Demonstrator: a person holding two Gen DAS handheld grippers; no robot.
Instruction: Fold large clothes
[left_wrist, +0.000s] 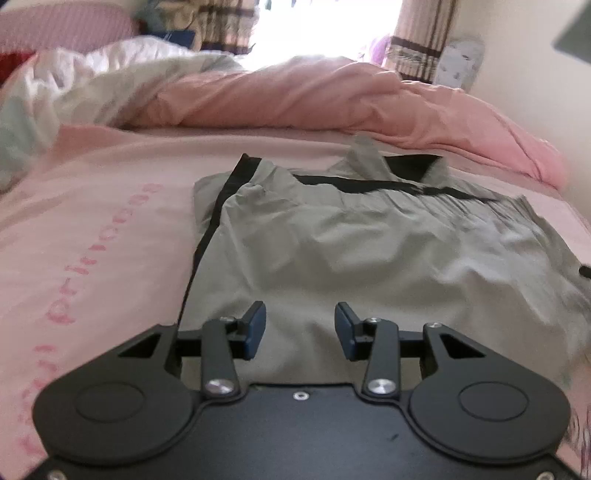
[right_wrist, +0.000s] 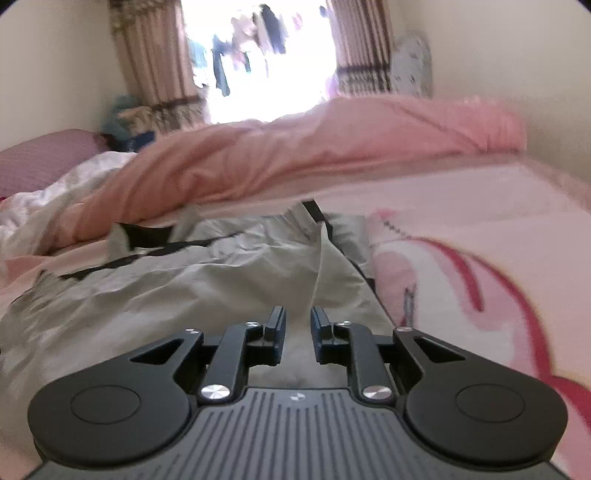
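A grey garment with black trim (left_wrist: 369, 251) lies partly folded on the pink bedsheet (left_wrist: 92, 240). My left gripper (left_wrist: 300, 330) is open and empty, just above the garment's near edge. In the right wrist view the same grey garment (right_wrist: 184, 288) spreads left and ahead, with a raised crease running toward the fingers. My right gripper (right_wrist: 297, 338) is open by a narrow gap, with grey cloth showing in the gap. Whether it touches the cloth I cannot tell.
A bunched pink duvet (left_wrist: 332, 99) and a white quilt (left_wrist: 92, 81) lie across the far side of the bed. A pillow (right_wrist: 44, 155) is at the far left. Curtains (right_wrist: 155, 66) and a bright window stand beyond. Walls close both sides.
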